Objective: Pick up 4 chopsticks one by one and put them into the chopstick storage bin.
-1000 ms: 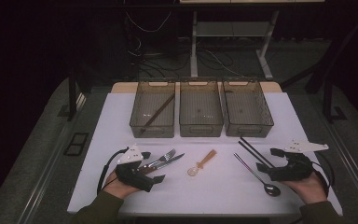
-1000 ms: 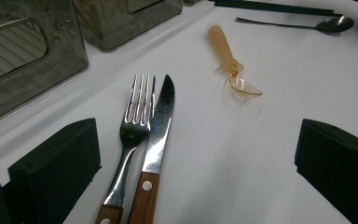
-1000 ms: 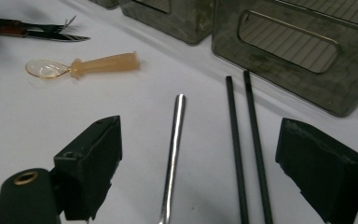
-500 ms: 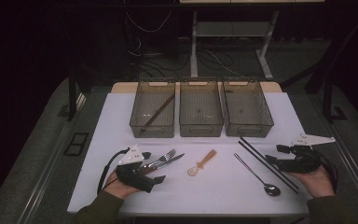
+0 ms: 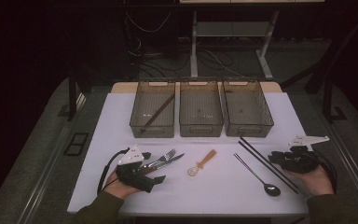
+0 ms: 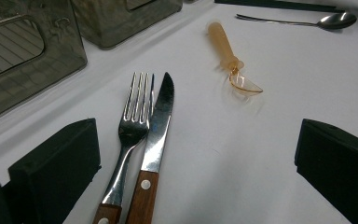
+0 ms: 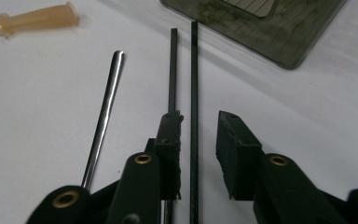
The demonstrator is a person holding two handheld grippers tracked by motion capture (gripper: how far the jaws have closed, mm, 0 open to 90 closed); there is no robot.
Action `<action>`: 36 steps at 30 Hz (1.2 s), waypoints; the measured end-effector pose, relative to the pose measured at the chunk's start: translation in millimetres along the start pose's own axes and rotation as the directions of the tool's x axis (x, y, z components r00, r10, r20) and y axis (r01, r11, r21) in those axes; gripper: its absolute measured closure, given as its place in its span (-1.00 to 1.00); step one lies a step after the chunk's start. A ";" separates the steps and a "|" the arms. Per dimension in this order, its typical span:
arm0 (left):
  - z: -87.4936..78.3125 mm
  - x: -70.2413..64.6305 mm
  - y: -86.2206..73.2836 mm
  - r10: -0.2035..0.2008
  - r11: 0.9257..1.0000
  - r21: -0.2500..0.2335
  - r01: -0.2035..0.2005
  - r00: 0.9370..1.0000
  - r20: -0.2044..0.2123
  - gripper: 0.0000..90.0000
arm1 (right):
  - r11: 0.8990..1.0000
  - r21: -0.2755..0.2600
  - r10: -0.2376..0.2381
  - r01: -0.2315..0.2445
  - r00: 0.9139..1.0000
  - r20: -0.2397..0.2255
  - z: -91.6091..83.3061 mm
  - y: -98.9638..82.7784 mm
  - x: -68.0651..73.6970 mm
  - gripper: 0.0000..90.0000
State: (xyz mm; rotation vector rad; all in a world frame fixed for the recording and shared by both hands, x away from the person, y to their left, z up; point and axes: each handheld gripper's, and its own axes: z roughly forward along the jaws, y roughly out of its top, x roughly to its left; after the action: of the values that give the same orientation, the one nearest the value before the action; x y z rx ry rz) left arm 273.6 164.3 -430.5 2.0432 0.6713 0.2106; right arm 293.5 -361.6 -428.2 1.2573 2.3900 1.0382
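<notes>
- The right gripper point(image 7: 198, 140) is closing around one black chopstick point(image 7: 194, 93) lying on the table point(image 5: 223, 186), pads not yet pressing (its twin sits beneath one jaw).
- The left gripper point(image 6: 191, 158) is resting wide apart beside the fork point(image 6: 133, 126) and knife point(image 6: 158, 126).

dim room, lit white table point(image 5: 223, 186) (near jaws softly blurred).

Left hand point(image 5: 121, 185) rests low at the near left of the table, its black two-jaw left gripper point(image 5: 156, 173) lying almost flat and pointing to the right, jaws standing wide apart with nothing pressed between them. Over at the near right, the right hand point(image 5: 316, 179) holds the black right gripper point(image 5: 274, 157) aimed leftward and tipped slightly down. Its jaws have just been closing and now stand narrow, a gap showing beside the right pad point(image 7: 235, 154).
</notes>
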 end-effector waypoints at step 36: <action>2.6 -0.6 -1.6 -0.002 1.000 0.014 0.002 1.000 0.012 -1.00 | 0.997 0.083 -0.003 0.001 1.000 0.030 17.3 -7.2 1.9 0.92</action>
State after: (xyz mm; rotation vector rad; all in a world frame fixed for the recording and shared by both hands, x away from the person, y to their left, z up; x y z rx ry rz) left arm 273.6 162.7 -433.2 2.0558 0.6694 0.1931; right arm 296.8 -354.5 -445.4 1.2883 2.4340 0.9222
